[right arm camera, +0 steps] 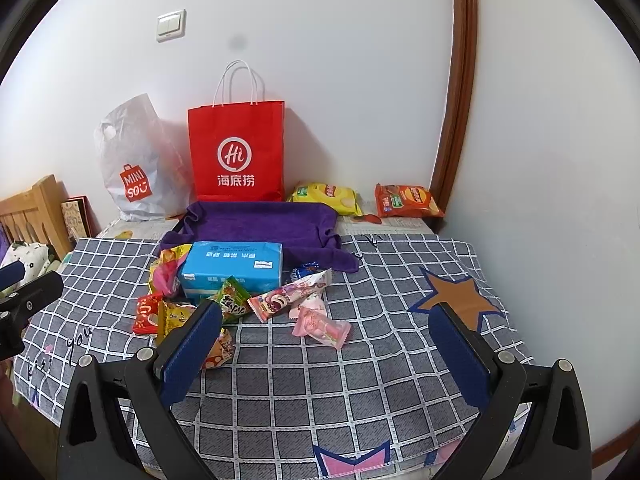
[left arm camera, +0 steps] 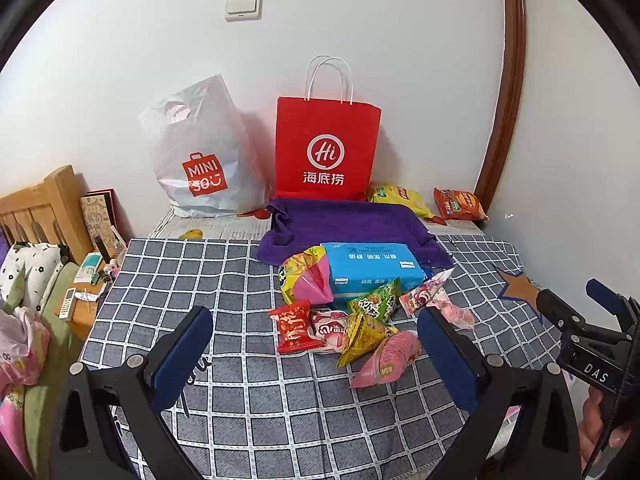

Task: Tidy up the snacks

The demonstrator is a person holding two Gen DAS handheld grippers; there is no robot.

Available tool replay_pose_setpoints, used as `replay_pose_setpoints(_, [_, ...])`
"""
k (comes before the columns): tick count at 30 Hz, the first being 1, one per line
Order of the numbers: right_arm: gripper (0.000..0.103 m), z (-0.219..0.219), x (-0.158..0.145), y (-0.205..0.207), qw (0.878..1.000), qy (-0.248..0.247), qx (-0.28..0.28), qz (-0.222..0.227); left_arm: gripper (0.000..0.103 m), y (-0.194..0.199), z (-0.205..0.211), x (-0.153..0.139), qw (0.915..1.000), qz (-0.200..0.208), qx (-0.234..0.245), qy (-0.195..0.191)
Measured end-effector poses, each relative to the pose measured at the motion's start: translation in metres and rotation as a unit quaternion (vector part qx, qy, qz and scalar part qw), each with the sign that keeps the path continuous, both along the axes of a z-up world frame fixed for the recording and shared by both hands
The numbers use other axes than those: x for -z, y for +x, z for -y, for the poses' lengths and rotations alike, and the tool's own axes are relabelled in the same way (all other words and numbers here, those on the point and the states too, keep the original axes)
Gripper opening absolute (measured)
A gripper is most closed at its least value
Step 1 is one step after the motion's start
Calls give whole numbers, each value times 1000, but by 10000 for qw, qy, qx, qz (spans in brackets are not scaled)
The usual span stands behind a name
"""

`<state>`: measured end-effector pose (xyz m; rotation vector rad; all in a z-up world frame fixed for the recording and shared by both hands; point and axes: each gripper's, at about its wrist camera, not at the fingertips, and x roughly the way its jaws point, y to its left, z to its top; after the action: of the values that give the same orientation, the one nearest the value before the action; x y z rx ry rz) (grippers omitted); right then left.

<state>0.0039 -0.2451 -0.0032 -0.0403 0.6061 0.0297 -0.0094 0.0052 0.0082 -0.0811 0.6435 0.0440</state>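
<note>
A heap of small snack packets [left arm camera: 352, 320] lies on the grey checked cloth [left arm camera: 240, 272], in front of a blue tissue pack [left arm camera: 372, 270] and a purple towel-lined tray [left arm camera: 344, 220]. The heap [right arm camera: 224, 304], tissue pack [right arm camera: 232, 268] and tray [right arm camera: 264, 220] also show in the right wrist view. A pink wrapped candy [right arm camera: 320, 326] lies apart. A yellow chip bag [right arm camera: 326, 196] and an orange chip bag [right arm camera: 406, 200] lie by the wall. My left gripper [left arm camera: 316, 356] is open and empty just before the heap. My right gripper [right arm camera: 324, 356] is open and empty near the pink candy.
A red paper bag [left arm camera: 326, 148] and a white plastic bag [left arm camera: 200, 160] stand against the wall behind the tray. A wooden bed frame [left arm camera: 44, 204] and a cluttered side table [left arm camera: 86, 300] are at the left. A brown door frame [right arm camera: 456, 80] rises at the right.
</note>
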Motion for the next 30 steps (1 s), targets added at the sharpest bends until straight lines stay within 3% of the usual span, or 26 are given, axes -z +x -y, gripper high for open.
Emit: replay_pose_setpoints(30, [102,-2,-2,-3,10000,-23,-23,33,102,-5,-1,-3,10000,85,26,-22])
